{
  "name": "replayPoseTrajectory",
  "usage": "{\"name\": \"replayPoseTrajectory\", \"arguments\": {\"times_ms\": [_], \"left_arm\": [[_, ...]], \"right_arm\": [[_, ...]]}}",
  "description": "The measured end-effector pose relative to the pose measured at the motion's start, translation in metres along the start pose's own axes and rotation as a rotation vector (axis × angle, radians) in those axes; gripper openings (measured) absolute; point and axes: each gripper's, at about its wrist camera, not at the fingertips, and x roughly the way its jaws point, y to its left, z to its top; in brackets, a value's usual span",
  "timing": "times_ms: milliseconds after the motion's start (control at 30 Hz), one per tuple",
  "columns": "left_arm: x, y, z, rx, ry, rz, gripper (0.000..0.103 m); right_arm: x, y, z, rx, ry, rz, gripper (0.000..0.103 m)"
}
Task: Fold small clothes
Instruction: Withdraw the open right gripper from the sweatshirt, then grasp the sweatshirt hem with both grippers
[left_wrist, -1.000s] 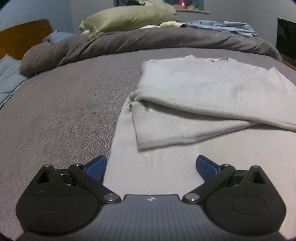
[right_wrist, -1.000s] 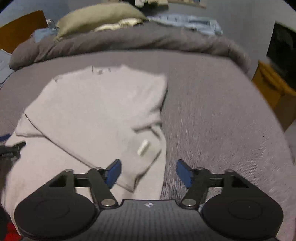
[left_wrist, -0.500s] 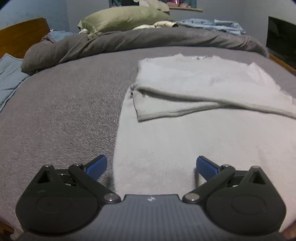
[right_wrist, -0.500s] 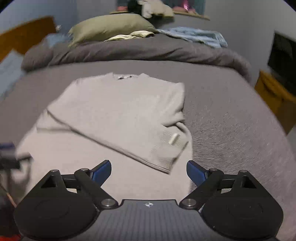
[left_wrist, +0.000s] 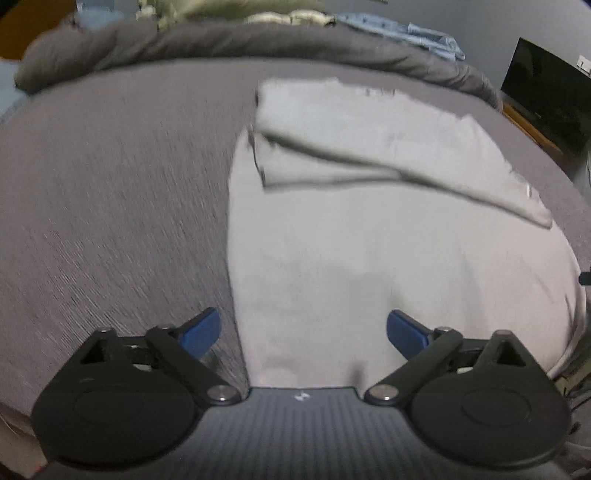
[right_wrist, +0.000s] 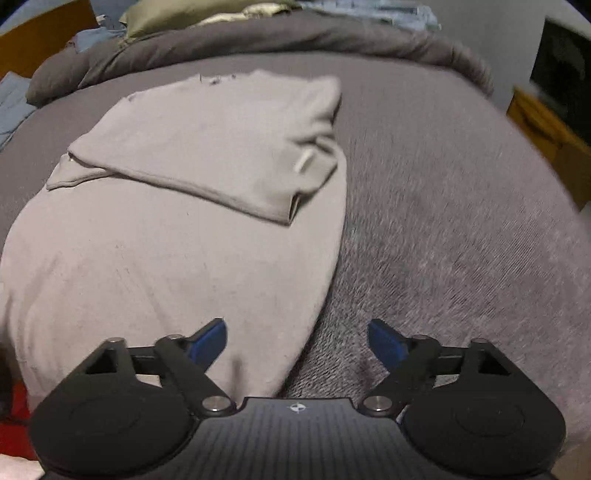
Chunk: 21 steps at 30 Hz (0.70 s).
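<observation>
Sweater (left_wrist: 388, 258), pale grey knit, lies flat on the bed (left_wrist: 110, 184), just ahead of both grippers, its near hem at the bed's near edge. The left gripper (left_wrist: 303, 328) hovers with jaws wide apart and nothing between them, astride the garment's left side edge near the hem; the right gripper (right_wrist: 297, 334) is likewise spread and empty, astride the right side edge, so one blue pad of each is over knit and the other over bedcover. Both sleeves are folded across the chest, one cuff (right_wrist: 295, 184) lying at the right side, a small pale tag on it. The bed wears a grey-brown ribbed cover; at its far edge a dark grey duvet (right_wrist: 277, 40) is bunched up, with an olive pillow (right_wrist: 173, 14) and light blue clothing (left_wrist: 406, 29) behind it. A wooden headboard (right_wrist: 40, 33) shows at the far left corner, a dark screen (left_wrist: 546, 96) on wooden furniture to the right. The sweater's long axis runs from the near edge toward the far edge, its neckline (right_wrist: 218, 78) pointing at the duvet. Both views are motion-blurred.
</observation>
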Motion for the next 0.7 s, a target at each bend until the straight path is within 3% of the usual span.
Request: {"name": "replayPoseTrajectory", "arguments": {"times_ms": [100,167,200,500,700], "left_arm": [[0.008,0.0,-0.009,0.041,0.032,0.0,0.085],[0.009,0.003,-0.012,0.042,0.057,-0.04,0.073],[0.01,0.004,-0.013,0.033,0.069,-0.058,0.072],[0.015,0.02,-0.022,-0.001,0.127,-0.066,0.07],[0.013,0.038,-0.021,-0.066,0.137,-0.091,0.058]], "right_arm": [[0.01,-0.005,0.001,0.04,0.038,0.041,0.068],[0.015,-0.004,-0.002,0.036,0.062,0.055,0.063],[0.016,-0.003,-0.004,0.029,0.072,0.059,0.059],[0.029,0.008,-0.01,0.022,0.176,0.109,0.058],[0.033,0.006,-0.009,0.013,0.193,0.125,0.056]]}}
